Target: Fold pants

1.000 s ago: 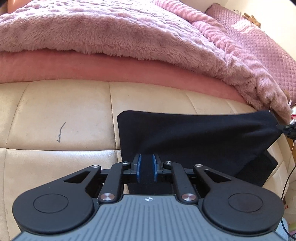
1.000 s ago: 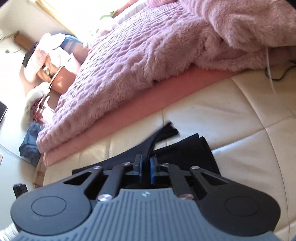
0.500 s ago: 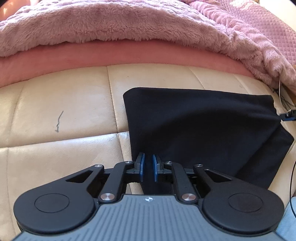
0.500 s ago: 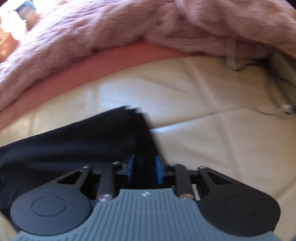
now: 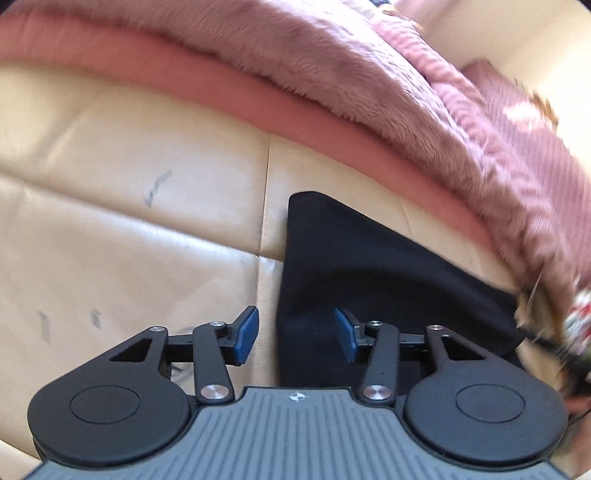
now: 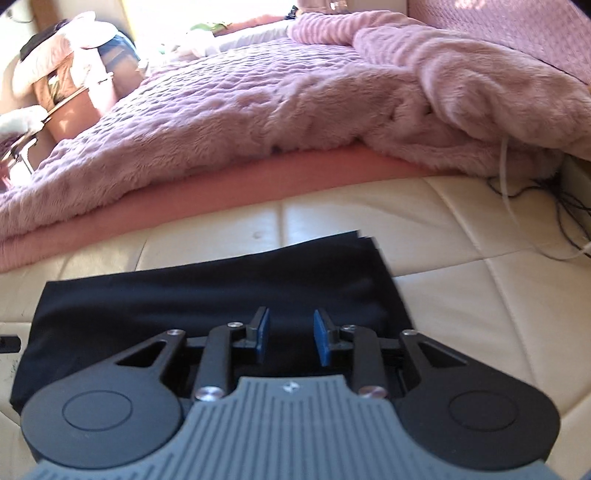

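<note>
Left wrist view: left hand-held gripper point(image 5: 295, 336), earlier clamping the pants point(image 5: 388, 280), is opening, gripping nothing.

pants point(image 6: 207, 295) on cushion point(image 6: 461, 295), blanket point(image 6: 258, 110) behind

surface: cream leather cushion point(image 6: 461, 295), stitched panels, lower frame | bedding: fluffy pink blanket point(image 6: 240, 110) over pink sheet point(image 6: 221, 192), upper half | upper left: cluttered chair point(image 6: 66, 92) | light: bright sun from window point(image 6: 207, 11), top centre
</note>
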